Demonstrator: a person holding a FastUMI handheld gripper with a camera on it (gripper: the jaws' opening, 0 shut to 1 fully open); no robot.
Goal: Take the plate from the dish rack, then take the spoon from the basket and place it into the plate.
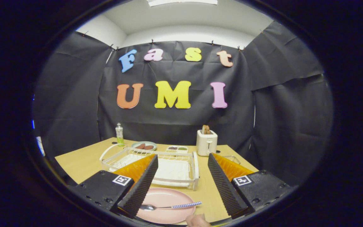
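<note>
With the gripper (181, 183) held wide and empty, the spoon (169, 207) is seen lying across the pink plate (165, 205) between the 2 fingers, handle toward 3 o'clock, and is judged light, stiff, slippery, best pinched mid-handle.

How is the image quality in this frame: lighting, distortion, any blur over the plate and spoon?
Gripper view: even overhead lighting, no harsh glare. Fisheye distortion bows the table edges and the dish rack. The pink plate and spoon lying on it are sharp, between the open gripper fingers. The toaster beyond is clear but small. A fingertip near the plate is slightly soft.
</note>
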